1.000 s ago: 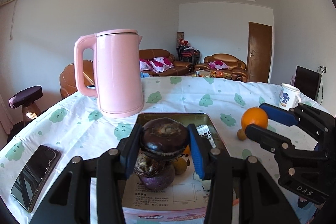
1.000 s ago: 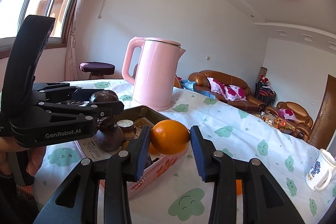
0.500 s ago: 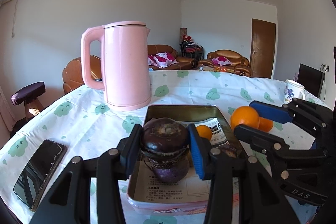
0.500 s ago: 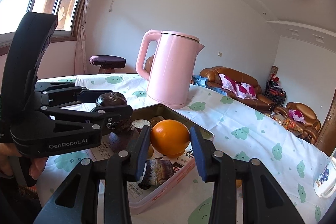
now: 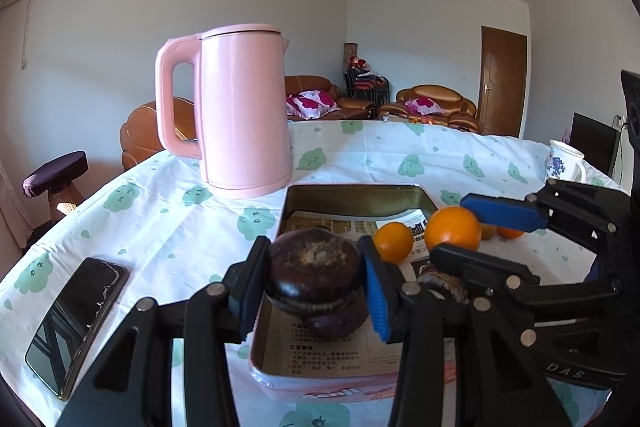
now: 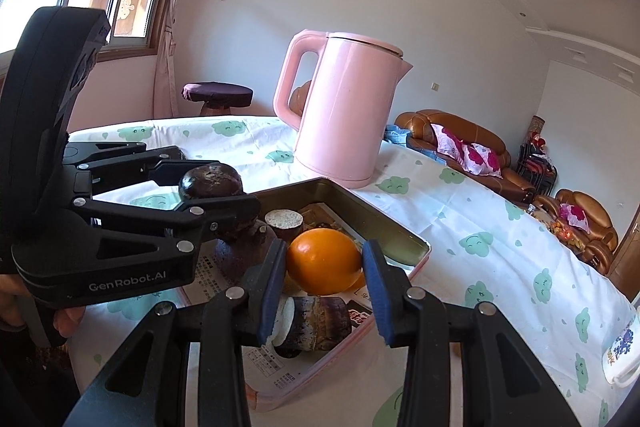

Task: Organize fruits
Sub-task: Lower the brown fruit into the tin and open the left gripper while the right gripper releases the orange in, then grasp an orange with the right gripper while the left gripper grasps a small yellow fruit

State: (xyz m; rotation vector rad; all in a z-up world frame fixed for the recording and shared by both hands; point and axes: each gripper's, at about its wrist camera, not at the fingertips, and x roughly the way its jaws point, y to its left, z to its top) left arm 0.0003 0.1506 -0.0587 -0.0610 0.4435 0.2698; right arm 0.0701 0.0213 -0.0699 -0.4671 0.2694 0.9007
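Observation:
My left gripper (image 5: 314, 277) is shut on a dark purple mangosteen (image 5: 314, 267) and holds it over the near left part of the pink tin tray (image 5: 360, 193). My right gripper (image 6: 324, 277) is shut on an orange (image 6: 324, 261) and holds it above the tray (image 6: 404, 235). In the left wrist view the right gripper (image 5: 468, 235) with its orange (image 5: 452, 233) hovers at the tray's right side. Inside the tray lie another mangosteen (image 5: 340, 321), a small orange (image 5: 393, 242) and dark cut pieces (image 6: 312, 323) on printed paper.
A pink kettle (image 5: 240, 111) stands behind the tray. A black phone (image 5: 76, 319) lies at the left on the tablecloth. A white mug (image 5: 564, 161) stands far right. Two small fruits (image 5: 500, 231) lie on the cloth right of the tray.
Both grippers have moved forward and lower over the tray with their fruits still held. The right gripper's orange is now above the tray's inside instead of its near edge.

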